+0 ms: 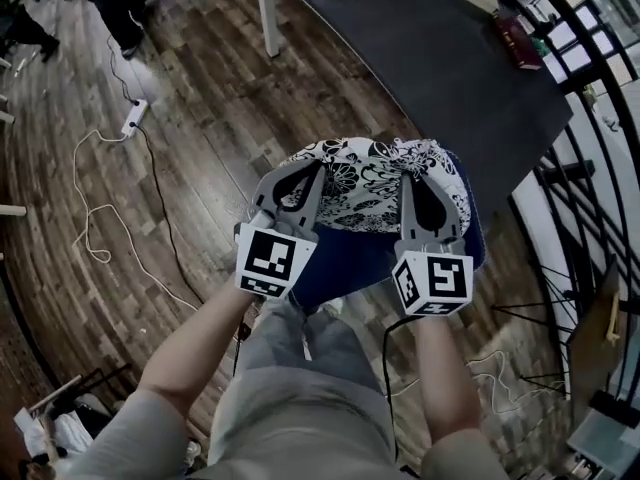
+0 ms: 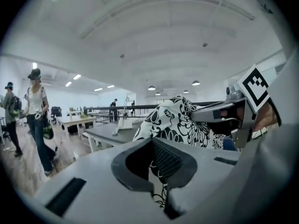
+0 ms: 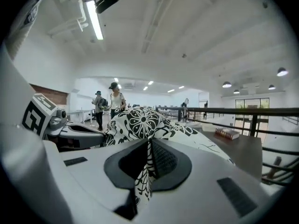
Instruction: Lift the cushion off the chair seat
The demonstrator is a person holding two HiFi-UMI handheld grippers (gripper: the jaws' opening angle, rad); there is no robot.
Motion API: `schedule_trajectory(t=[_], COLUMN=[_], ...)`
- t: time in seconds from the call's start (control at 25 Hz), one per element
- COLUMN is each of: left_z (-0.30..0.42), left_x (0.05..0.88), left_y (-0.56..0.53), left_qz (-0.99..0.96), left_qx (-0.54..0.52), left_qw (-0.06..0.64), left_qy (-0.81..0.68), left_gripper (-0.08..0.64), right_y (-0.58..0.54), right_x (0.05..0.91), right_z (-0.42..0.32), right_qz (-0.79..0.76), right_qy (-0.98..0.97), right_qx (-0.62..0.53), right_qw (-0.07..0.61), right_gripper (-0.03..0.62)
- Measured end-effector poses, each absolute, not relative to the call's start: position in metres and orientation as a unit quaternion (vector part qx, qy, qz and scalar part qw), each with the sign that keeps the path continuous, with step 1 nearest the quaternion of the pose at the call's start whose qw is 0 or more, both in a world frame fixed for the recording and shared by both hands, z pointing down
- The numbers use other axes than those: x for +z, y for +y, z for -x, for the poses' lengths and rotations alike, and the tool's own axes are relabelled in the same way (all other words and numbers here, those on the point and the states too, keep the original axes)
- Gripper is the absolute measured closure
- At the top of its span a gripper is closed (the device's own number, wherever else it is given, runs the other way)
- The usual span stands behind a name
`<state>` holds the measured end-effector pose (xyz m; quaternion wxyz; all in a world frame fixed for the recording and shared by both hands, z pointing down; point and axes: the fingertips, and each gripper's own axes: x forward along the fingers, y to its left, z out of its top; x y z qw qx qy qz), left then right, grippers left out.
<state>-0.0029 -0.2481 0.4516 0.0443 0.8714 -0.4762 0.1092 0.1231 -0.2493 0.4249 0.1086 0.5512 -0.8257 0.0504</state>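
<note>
Patterned cushion [image 1: 365,193] held in mid-air, table [image 1: 440,78] at 1 o'clock; left gripper [image 1: 298,183] and right gripper [image 1: 425,196] each clamped on a thin fold of its cover (fabric only, apparently). Risk: a fold slips free and the cushion drops.

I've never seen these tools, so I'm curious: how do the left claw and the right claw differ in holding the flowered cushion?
The left claw pinches the left edge of the cushion; the right claw pinches its right edge. The left marker cube bears a different square pattern from the right marker cube. Both claws are shut on the cushion, holding it up above the wooden floor.
</note>
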Motion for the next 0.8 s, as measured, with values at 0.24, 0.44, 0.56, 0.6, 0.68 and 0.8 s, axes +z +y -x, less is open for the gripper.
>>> schedule_trajectory(t=[0.24, 0.44, 0.56, 0.6, 0.68, 0.8], left_z=[-0.003, 0.007, 0.0, -0.001, 0.001, 0.009], left_x=[0.294, 0.185, 0.14, 0.129, 0.112, 0.094], left_y=[-0.232, -0.174, -0.142, -0.132, -0.117, -0.105], left_qz=[-0.885, -0.891, -0.892, -0.892, -0.894, -0.893], left_qx=[0.048, -0.015, -0.039, -0.044, -0.053, -0.061], left_qw=[-0.02, -0.077, -0.108, -0.111, -0.11, -0.12], left_qy=[-0.462, -0.448, -0.438, -0.436, -0.431, -0.429], left_gripper=[0.557, 0.557, 0.557, 0.557, 0.557, 0.557], right_y=[-0.232, -0.175, -0.142, -0.131, -0.112, -0.097], right_x=[0.262, 0.156, 0.113, 0.102, 0.083, 0.064], right_z=[-0.126, -0.116, -0.124, -0.125, -0.124, -0.119], right_qz=[-0.551, -0.55, -0.55, -0.549, -0.548, -0.546], right_qy=[-0.832, -0.828, -0.825, -0.824, -0.823, -0.822], right_qx=[-0.043, -0.103, -0.13, -0.135, -0.145, -0.154], right_qw=[0.049, 0.007, -0.016, -0.023, -0.034, -0.049], right_gripper=[0.578, 0.578, 0.578, 0.578, 0.578, 0.577])
